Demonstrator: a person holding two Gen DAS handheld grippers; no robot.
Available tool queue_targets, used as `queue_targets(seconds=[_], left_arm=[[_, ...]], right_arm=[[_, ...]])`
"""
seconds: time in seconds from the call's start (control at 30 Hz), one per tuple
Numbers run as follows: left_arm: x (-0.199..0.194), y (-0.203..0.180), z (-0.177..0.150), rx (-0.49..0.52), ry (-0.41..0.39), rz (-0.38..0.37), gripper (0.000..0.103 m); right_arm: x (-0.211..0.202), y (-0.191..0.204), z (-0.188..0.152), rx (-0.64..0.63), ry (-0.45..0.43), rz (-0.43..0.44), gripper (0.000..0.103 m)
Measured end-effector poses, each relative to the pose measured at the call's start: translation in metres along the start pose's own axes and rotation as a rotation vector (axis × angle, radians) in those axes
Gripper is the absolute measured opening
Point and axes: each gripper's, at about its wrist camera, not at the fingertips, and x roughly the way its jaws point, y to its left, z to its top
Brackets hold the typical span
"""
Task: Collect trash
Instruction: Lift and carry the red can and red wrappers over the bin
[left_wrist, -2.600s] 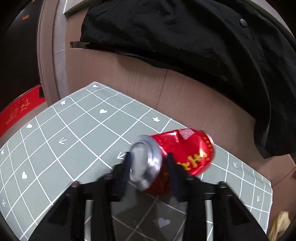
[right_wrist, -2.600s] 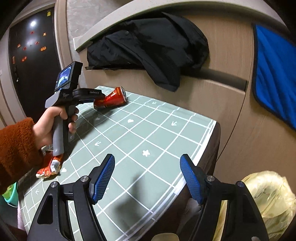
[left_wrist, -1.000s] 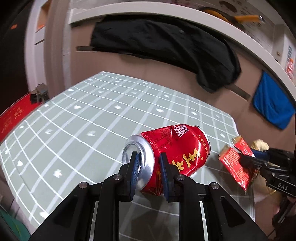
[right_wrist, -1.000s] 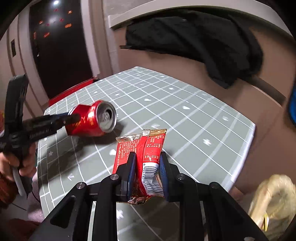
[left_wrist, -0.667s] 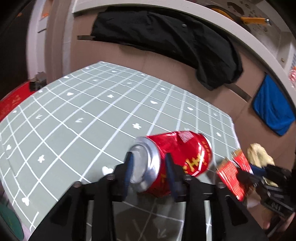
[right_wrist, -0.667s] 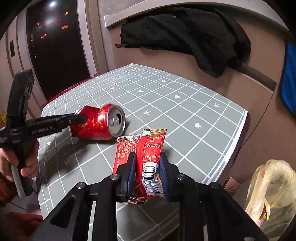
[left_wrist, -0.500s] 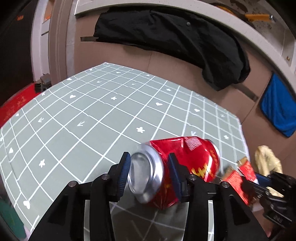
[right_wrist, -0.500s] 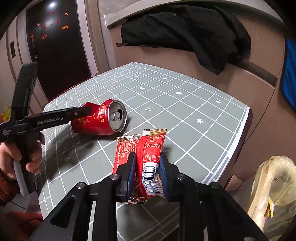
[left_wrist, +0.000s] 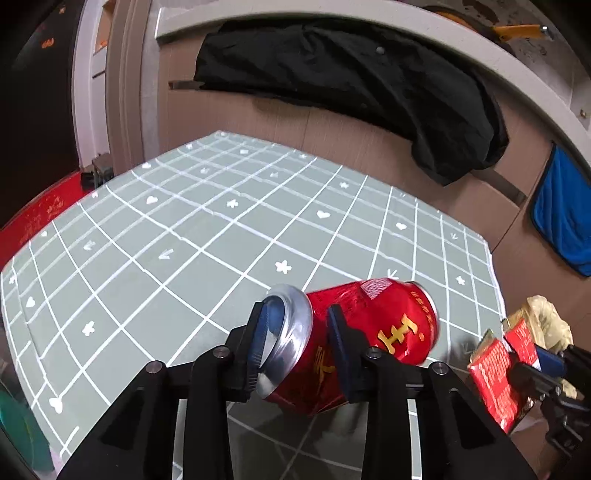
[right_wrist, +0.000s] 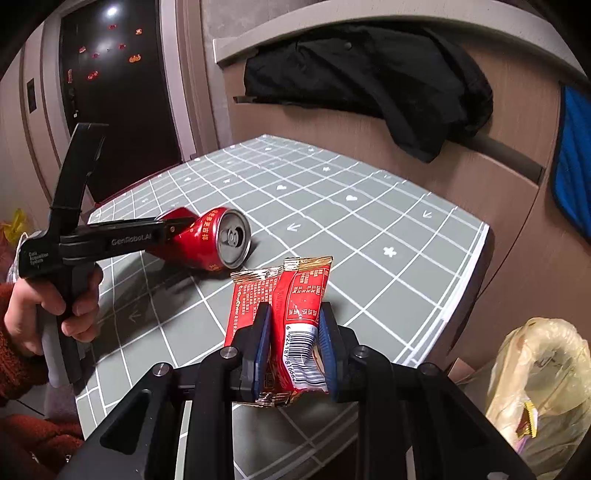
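- Green-grey gridded tabletop (left_wrist: 207, 236) fills the left wrist view, with a wooden panel behind it, a black jacket (left_wrist: 354, 85) draped over the ledge and a blue cloth (left_wrist: 565, 218) hanging at the right.
- Left tool (left_wrist: 299, 343) straddles the base end of the red can (left_wrist: 369, 332), which lies on its side and askew; the jaws have just been closing again after springing wider half a second ago, and the pads look to be pressing the dented wall, so I judge the can re-gripped rather than lost.
- Compared with a second ago the can sits nearer the tabletop's right edge, which suggests it is on its way to the bag.
- Right wrist view: the same tabletop runs toward a dark doorway (right_wrist: 114, 92), and a hand (right_wrist: 48, 314) in a rust sleeve holds the left tool's grip.
- Right tool (right_wrist: 295, 347) is clamped narrow on the red snack wrapper (right_wrist: 284, 314), unchanged from the earlier pictures.
- A yellowish plastic bag (right_wrist: 539, 380) sits below the tabletop's right edge, seemingly the place for the trash.
- Nothing lies between either item and the bag; the tabletop edge and the can's crooked seat are the likely hindrances.
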Motion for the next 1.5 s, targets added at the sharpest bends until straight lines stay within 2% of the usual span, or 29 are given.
queue_targets(seconds=[0.17,0.43,0.8,1.13,1.3,1.5], left_arm=[[-0.024,-0.009,0.002,0.04,-0.067,0.0,0.031],[-0.044,-0.014,0.005,0.045,-0.103,-0.022,0.03],[-0.063,-0.033,0.011,0.102,-0.189,-0.027,0.029],[-0.093,-0.066,0.046,0.17,-0.323,-0.05,0.029],[-0.109,-0.096,0.064,0.21,-0.389,-0.108,0.029],[-0.12,-0.149,0.066,0.274,-0.406,-0.226,0.029]], right_arm=[[-0.009,-0.004,0.004,0.017,-0.034,-0.006,0.023],[-0.017,-0.005,0.006,0.012,-0.064,-0.01,0.023],[-0.028,-0.009,0.011,0.016,-0.099,-0.029,0.023],[-0.057,-0.021,0.038,0.005,-0.195,-0.073,0.023],[-0.086,-0.039,0.046,0.029,-0.27,-0.119,0.023],[-0.131,-0.069,0.041,0.067,-0.342,-0.205,0.023]])
